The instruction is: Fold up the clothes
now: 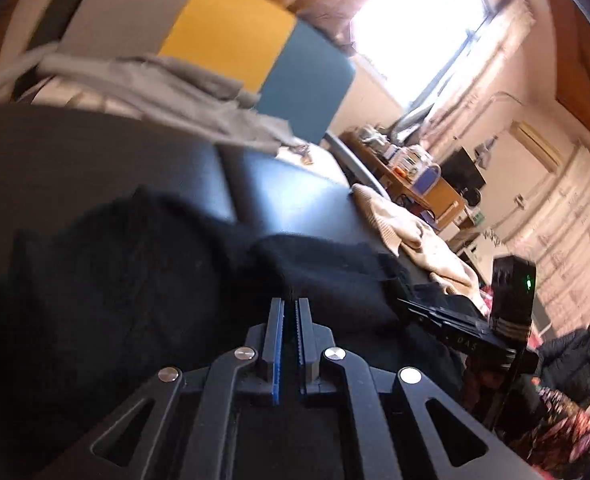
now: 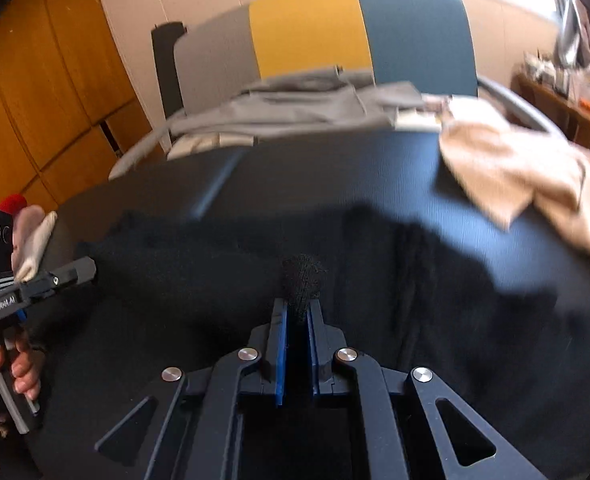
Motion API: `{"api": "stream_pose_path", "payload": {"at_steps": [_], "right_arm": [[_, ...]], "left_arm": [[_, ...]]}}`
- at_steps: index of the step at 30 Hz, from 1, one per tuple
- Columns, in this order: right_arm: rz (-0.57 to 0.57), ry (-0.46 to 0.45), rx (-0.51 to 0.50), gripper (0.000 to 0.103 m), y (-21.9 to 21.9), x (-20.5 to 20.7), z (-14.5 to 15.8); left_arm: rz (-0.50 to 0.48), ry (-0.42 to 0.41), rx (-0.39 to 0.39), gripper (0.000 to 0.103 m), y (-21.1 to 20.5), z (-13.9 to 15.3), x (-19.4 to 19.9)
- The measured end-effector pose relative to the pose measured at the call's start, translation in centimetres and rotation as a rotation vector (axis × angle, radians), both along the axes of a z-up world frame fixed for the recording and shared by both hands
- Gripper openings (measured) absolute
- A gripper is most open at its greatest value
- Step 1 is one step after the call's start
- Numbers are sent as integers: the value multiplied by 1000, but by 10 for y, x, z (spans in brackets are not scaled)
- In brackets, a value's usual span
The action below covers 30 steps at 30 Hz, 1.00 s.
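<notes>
Left wrist view: your left claw (image 1: pixel 291 300) is pinched tight on an edge of the black knitted garment (image 1: pixel 135 264), which lies on the dark round surface (image 1: pixel 287 184), nearer you than the beige cloth (image 1: pixel 411 236).

Right wrist view: your right claw (image 2: pixel 297 304) grips a bunched tuft of the same knit. You look mid-fold; next, I'd say, carry both corners across together, evenly.

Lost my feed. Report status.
Left gripper and right gripper each shut on the black knitted garment. Garment spread over dark tabletop. Beige cloth at far right, clear.
</notes>
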State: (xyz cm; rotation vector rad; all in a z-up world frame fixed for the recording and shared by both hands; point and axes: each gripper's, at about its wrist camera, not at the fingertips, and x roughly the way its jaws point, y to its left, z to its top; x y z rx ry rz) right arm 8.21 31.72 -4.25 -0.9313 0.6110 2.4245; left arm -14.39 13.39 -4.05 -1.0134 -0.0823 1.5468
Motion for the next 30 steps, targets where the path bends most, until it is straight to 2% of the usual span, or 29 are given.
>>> {"api": "stream_pose_path", "payload": {"at_steps": [2,3,5,8,12,15,17,20,21,23,25,27,28,30], "right_arm": [[-16,31,-18,16,-4,11,0],[-17,23,-30,28,-4,14,0],[-15,-4,-59,46,-6,18,-2],[-6,4,-103,46,-15,40,-3],[-65,112,-148,50,-15,64,3],[-136,210,-212,50,-3,67,6],[-163,271,-267,50,7,60,6],[-165,320,-373,50,19,42,-3],[-138,318,-422,50,19,36,-8],[-32,306,-474,50,7,32,-9],[71,279,-437,52,-13,37,-4],[176,200,-384,59,-37,46,-3],[212,151,-376,59,-49,51,-6],[238,122,-365,59,-61,62,-10]], "left_arm": [[22,-31,3,6,-9,-2,-3],[32,-44,7,9,-14,-2,-4],[50,-56,9,15,-24,0,-7],[88,-94,55,17,-44,5,-10],[119,-113,87,21,-51,13,-10],[119,-81,64,25,-29,17,-6],[118,-94,32,26,-9,11,-8],[54,-203,-36,26,11,-5,-8],[25,-220,-24,26,10,-5,-4],[-51,-171,-8,26,-4,1,11],[-124,-100,-8,26,-20,7,26],[-169,-42,-36,26,-35,7,38],[-182,-30,-46,26,-43,6,41],[-181,-23,-66,26,-58,4,44]]}}
